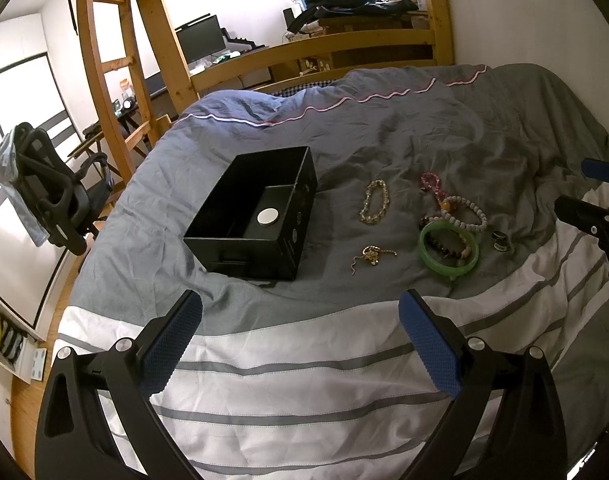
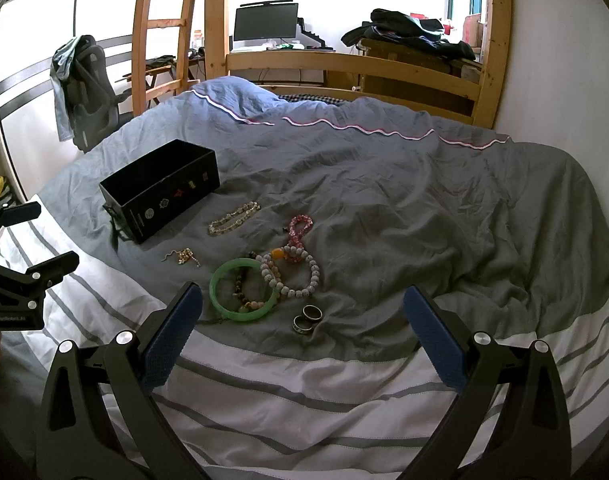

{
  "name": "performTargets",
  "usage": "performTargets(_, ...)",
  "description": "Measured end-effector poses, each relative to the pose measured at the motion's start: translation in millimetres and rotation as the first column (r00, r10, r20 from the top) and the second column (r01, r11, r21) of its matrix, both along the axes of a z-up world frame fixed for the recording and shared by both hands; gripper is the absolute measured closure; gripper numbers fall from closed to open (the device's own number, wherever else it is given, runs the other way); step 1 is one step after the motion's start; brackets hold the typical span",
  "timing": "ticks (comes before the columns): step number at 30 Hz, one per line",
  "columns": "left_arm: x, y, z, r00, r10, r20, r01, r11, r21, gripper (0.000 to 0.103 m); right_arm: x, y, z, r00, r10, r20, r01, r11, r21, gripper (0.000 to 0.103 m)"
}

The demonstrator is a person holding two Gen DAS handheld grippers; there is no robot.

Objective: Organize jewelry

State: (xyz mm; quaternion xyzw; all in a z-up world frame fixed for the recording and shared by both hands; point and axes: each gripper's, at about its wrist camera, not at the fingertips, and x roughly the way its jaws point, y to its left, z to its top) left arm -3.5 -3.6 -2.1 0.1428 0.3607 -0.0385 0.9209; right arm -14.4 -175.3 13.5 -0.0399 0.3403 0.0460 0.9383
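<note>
An open black box (image 1: 251, 216) (image 2: 160, 190) sits on the bed with a silver disc (image 1: 268, 216) inside. To its right lie a pale bead bracelet (image 1: 373, 202) (image 2: 234, 218), a gold chain (image 1: 371, 257) (image 2: 183, 257), a pink bracelet (image 1: 432, 182) (image 2: 299, 226), a white bead bracelet (image 1: 464, 214) (image 2: 300, 274), a green bangle (image 1: 449, 250) (image 2: 243, 290) and two dark rings (image 1: 501, 242) (image 2: 307, 318). My left gripper (image 1: 300, 332) is open and empty, short of the box. My right gripper (image 2: 302, 328) is open and empty, just short of the rings.
The bed has a grey duvet (image 2: 384, 184) with white stripes near me. A wooden bunk frame and ladder (image 1: 116, 64) stand at the far end and left. An office chair (image 1: 44, 192) and a desk with a monitor (image 2: 264, 24) stand beyond.
</note>
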Motion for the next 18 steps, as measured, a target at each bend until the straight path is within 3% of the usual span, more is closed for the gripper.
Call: performTargets(18,-0.9,-1.4,-0.5,1.000,0.001,0.000,-0.001,1.000,0.001,0.006,0.2,1.2,-0.4,1.000,0.002,-0.002,-0.002,1.000,-0.004,0.004)
